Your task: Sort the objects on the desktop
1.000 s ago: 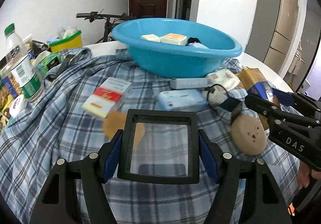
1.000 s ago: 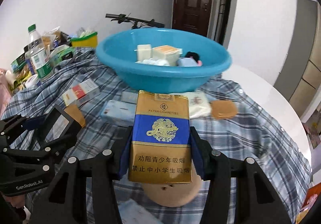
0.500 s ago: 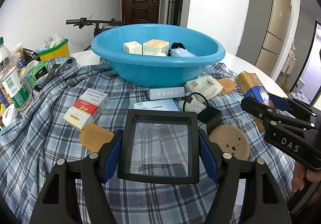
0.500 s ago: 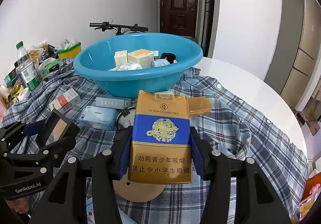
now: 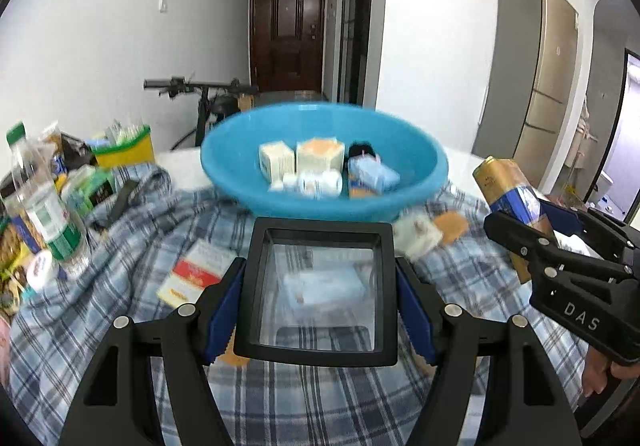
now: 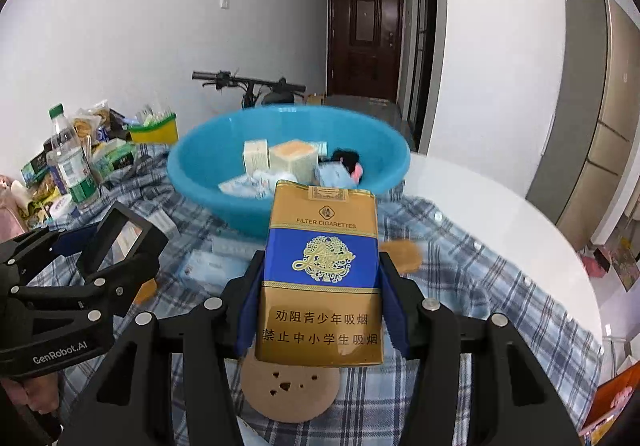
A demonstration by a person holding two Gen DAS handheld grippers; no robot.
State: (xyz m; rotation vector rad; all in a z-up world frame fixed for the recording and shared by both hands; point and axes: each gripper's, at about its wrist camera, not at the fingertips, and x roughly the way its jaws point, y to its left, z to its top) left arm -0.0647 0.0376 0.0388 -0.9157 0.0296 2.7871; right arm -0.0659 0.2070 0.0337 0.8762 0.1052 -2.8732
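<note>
My left claw (image 5: 318, 310) pinches a black frame (image 5: 316, 290) with a clear pane in it. The blue pads press on both sides of the frame. I hold it up over the plaid cloth (image 5: 120, 310). Through the pane I see a pale blue box lying on the cloth, but it looks blurry.

My right claw (image 6: 320, 306) pinches a cigarette pack (image 6: 322, 274). The pack is gold and blue and stands upright between the pads. It is up in the air, just in front of the blue bowl (image 6: 200, 182).

The bowl sits on the cloth ahead of both claws. Inside it are a small white box (image 5: 276, 162), a box with an orange top (image 5: 320, 156), a light blue packet (image 5: 374, 176), something black (image 5: 362, 150) and some small white things.

On the cloth near my left claw lies a red and white box (image 5: 196, 276). A round brown disc (image 6: 290, 392) with little holes lies under the pack. A smaller brown disc (image 6: 402, 254) lies to the right of the pack, near the bowl.

Far to the left stand a water bottle (image 5: 44, 206) with a green cap and a yellow tub (image 5: 124, 146), with other packets around them. A bike (image 6: 248, 86) stands behind the bowl, by the wall.
</note>
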